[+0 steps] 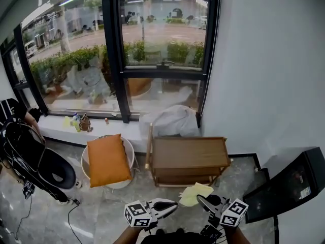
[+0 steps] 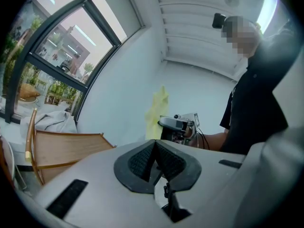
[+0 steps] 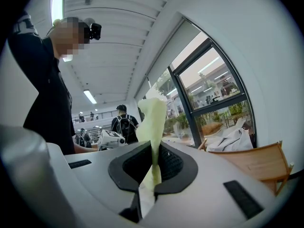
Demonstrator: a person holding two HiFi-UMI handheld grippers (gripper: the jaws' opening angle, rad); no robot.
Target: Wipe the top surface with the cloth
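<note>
The cloth (image 1: 195,193) is held in the air by the right gripper (image 1: 204,201), low in the head view, in front of the table (image 1: 188,151) and not on its top. It is pinched at one end. From there its long axis runs forward out of the jaws, and the free end is spread toward the table and a little to the left. In the right gripper view it is seen as a narrow pale-yellow strip (image 3: 153,122) rising straight out between the pads, with its tip folded over.

The right gripper's jaws are clamped on the cloth, only the thickness of the fabric being left between them. The left gripper (image 1: 172,204) is held just beside the right one, its jaws pressed together with nothing between them and nothing touched. Both grippers are pointed toward each other. The table stands under the window (image 1: 162,34), with an orange cushion (image 1: 106,160) to its left.
</note>
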